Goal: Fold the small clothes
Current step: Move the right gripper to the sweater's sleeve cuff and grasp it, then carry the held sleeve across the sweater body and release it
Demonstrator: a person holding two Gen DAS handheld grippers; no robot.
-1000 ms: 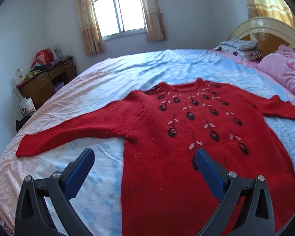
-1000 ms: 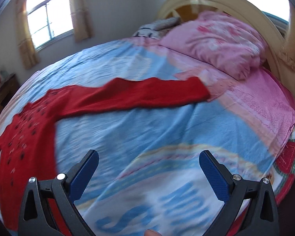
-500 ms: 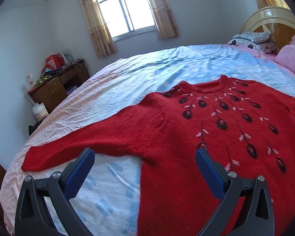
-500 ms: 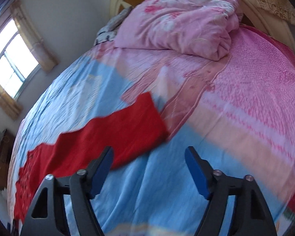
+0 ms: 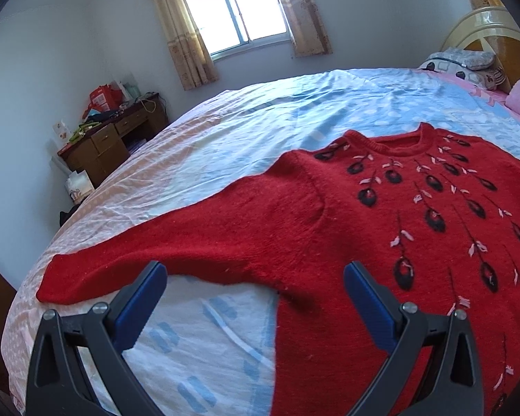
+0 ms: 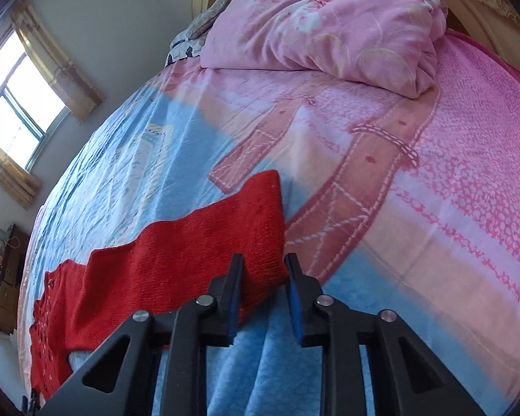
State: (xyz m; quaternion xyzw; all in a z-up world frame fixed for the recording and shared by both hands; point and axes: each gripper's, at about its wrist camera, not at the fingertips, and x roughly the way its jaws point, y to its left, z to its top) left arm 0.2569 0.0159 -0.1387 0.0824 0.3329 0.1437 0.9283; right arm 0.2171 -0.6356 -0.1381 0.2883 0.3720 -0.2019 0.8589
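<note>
Left wrist view: wooden desk (image 5: 111, 145) with clutter at far left by the wall, curtained window (image 5: 235, 10) behind, blue and pink bedsheet (image 5: 225, 131) across the bed. Red knit sweater (image 5: 381, 215) lies flat, front up, black and pink flower pattern on the chest, one sleeve (image 5: 156, 256) stretched out leftward. Left gripper (image 5: 254, 293) hovers over that sleeve's lower edge near the armpit, jaws wide, nothing between them. Right wrist view: the other sleeve cuff (image 6: 260, 225) lies on the sheet, pink quilt (image 6: 329, 24) bunched at the headboard beyond. Right gripper (image 6: 264, 284) jaws narrow and closing, cuff corner between the pads, not yet pinched tight as far as visible.
</note>
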